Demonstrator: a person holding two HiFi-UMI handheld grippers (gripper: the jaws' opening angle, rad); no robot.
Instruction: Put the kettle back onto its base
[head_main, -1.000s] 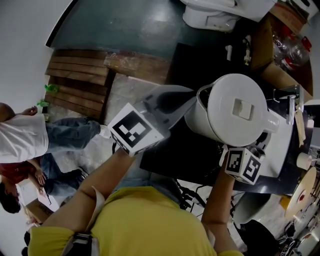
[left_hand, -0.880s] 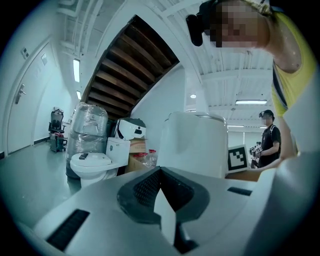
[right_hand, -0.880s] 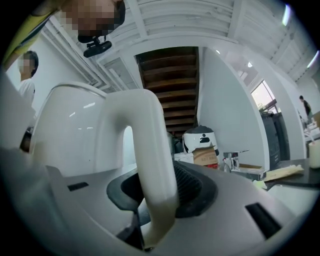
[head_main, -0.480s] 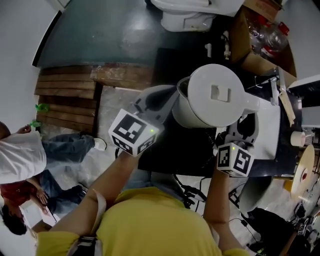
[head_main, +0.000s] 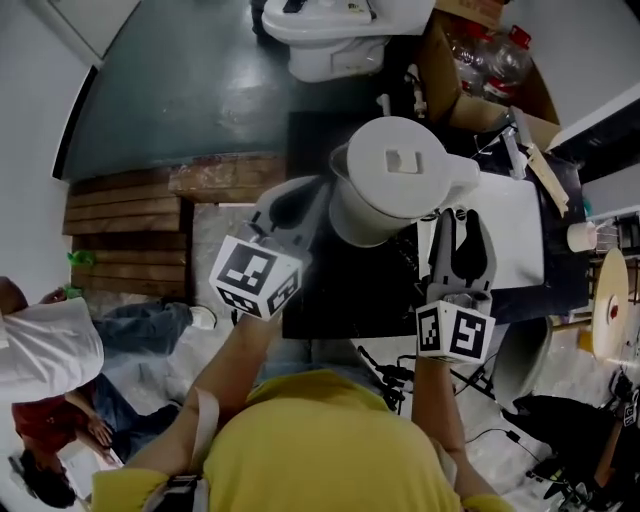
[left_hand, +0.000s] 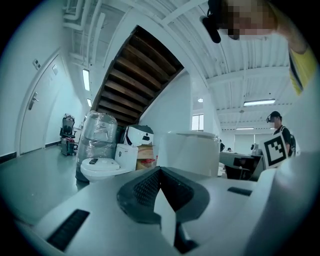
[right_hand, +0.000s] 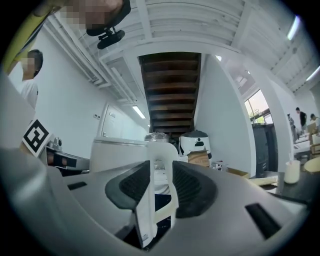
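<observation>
White plastic electric kettle (head_main: 395, 175) stands upright at the far edge of the black worktop (head_main: 330, 300). Its flat lid is shut, so the contents are not visible. The base is hidden under the kettle body, so can't tell if it is seated.

Right gripper (head_main: 459, 215) points level at the kettle with its jaws apart. They have just been closing in. The kettle's white loop handle (right_hand: 159, 150) stands between the pads, close on both sides, with no clear squeeze.

Left gripper (head_main: 315, 188) has its jaws closed together with nothing between them. Its tips are at the kettle's left side; contact unclear.

Brown cardboard box (head_main: 445, 70) sits behind the kettle and holds clear plastic bottles with red caps (head_main: 505, 50). Small white cup (head_main: 580, 237) is far right, well apart from the kettle; its contents can't be seen.
</observation>
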